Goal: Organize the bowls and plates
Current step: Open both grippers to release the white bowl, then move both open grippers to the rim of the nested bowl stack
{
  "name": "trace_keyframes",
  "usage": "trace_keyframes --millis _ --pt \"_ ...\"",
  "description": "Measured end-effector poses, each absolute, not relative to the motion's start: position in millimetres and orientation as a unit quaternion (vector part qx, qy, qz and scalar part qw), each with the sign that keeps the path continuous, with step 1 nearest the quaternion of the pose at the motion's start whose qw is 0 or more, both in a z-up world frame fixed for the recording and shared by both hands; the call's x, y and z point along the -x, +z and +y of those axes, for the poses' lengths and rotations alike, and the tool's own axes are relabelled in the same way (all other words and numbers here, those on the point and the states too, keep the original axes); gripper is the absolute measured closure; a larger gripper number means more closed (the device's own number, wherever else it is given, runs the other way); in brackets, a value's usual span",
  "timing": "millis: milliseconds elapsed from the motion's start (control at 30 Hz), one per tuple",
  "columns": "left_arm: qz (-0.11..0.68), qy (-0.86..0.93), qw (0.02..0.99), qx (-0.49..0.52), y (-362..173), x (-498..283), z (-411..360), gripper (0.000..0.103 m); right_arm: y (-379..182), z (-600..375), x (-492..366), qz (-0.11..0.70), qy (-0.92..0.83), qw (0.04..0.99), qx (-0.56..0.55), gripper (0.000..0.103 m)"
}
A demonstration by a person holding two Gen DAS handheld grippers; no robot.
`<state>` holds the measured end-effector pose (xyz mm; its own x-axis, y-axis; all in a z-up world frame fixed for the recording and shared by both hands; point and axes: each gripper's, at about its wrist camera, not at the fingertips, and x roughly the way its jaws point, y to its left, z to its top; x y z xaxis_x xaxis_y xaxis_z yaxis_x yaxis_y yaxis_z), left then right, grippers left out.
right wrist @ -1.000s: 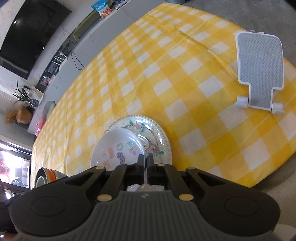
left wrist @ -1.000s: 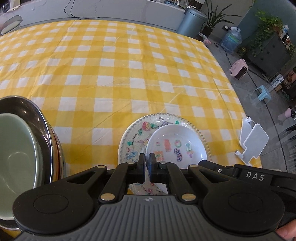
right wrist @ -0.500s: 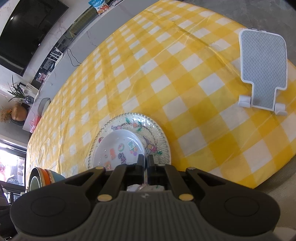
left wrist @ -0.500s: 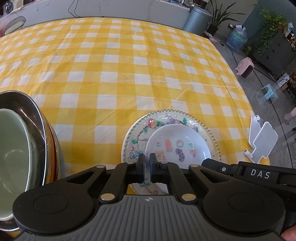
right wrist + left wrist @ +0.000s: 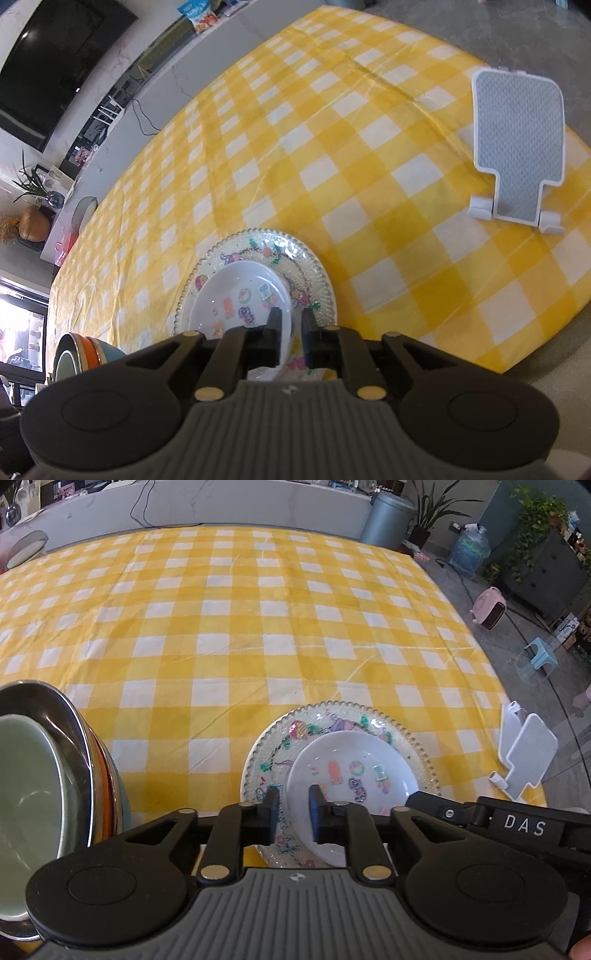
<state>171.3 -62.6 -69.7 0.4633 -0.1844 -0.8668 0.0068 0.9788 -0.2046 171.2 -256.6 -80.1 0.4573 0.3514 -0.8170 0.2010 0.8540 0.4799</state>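
the right hand-held gripper (image 5: 417, 799) reads "das".

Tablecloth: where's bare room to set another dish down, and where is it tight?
Free: the checked tablecloth beyond the beaded plate to the far edge; also the strip between that plate and the phone stand. Crowded: the near edge, where the bowl stack, the plate with the white dish, and both grippers sit.
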Motion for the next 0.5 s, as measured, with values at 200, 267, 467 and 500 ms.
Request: trace_keyframes --millis 200,267,467,500 --pt "0.489 -0.082 0.865 0.079 -43.7 -159.7 -61.0 0.065 -67.6 -255.3 -161.7 0.498 0.051 0.827 -0.256 0.069" --pt "0.478 -0.100 0.868 0.086 -33.1 -154.8 -56.6 0.060 -62.8 -257.3 -157.9 0.485 0.054 0.835 -0.257 0.066" --pt "0.437 -0.115 0.889 0.080 1.1 -137.4 -38.3 0.044 -45.0 -254.4 -151.2 0.469 0.026 0.855 -0.220 0.046" --pt "0.428 -0.113 0.893 0.076 6.8 -133.9 -33.3 0.041 -41.6 -252.3 -150.4 0.470 0.022 0.857 -0.210 0.044"
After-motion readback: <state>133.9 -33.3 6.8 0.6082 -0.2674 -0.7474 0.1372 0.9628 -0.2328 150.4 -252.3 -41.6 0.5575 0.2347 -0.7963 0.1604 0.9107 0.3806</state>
